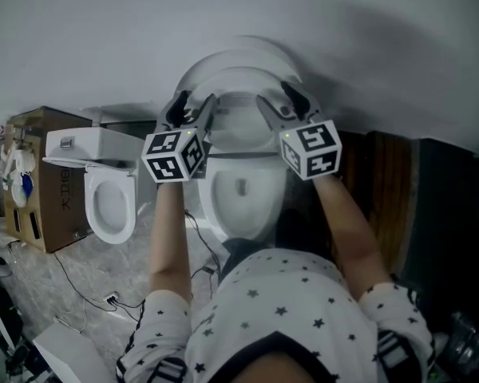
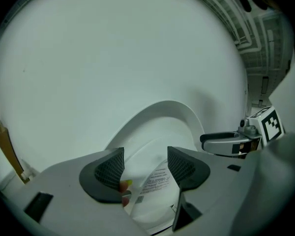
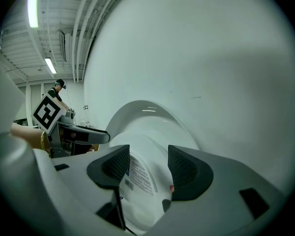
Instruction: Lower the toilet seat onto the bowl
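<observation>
We hold the left gripper and the right gripper just above the bowl, one at each side of the toilet seat, which stands upright behind the bowl against the raised lid and the wall. Each gripper's jaws are spread, with the seat's rim and a printed label between the pads, not pinched. Left of the bowl we see a second toilet and, farther left, a cardboard box.
</observation>
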`<state>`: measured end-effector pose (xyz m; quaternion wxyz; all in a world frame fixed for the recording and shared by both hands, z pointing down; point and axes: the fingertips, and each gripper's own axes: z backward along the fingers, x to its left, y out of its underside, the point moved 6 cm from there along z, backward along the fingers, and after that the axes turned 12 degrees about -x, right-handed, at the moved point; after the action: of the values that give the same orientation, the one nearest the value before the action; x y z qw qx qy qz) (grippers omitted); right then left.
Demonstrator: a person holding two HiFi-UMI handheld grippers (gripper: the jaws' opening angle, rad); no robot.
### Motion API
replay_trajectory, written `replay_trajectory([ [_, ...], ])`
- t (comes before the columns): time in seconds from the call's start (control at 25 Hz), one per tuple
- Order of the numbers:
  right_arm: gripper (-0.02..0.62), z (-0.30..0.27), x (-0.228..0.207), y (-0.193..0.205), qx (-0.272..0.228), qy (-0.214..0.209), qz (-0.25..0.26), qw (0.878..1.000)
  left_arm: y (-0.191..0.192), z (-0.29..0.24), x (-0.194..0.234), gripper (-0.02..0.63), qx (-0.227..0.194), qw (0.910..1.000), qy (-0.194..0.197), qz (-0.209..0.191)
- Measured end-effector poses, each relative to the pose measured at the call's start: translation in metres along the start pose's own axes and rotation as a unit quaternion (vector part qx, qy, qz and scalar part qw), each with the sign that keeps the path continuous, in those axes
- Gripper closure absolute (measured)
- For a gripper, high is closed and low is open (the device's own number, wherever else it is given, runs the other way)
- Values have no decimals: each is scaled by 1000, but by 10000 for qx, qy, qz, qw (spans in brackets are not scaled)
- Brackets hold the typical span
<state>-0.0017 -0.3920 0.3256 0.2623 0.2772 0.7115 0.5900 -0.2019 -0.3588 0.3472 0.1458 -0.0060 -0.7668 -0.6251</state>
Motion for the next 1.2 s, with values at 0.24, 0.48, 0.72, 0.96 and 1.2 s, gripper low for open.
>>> replay_trajectory([
  [0.24,336,-16,-3,3,72,-35,-24,10000,2,-15,2,334,78,9999,118,-54],
  [0.48,330,-26,-5,11,163,12,-79,9998,6,-25,4,334,121,9998,148,-57],
  [0.72,330,-30,-7,14,271,9,-225,9994,12,-28,4,336,277,9995,162,23],
  [0.96,330,-28,-8,14,257,14,-333,9991,12,-27,2,336,278,9996,65,57],
  [1.2,330,-25,-7,15,233,28,-445,9987,14,-24,1,337,270,9996,39,62],
])
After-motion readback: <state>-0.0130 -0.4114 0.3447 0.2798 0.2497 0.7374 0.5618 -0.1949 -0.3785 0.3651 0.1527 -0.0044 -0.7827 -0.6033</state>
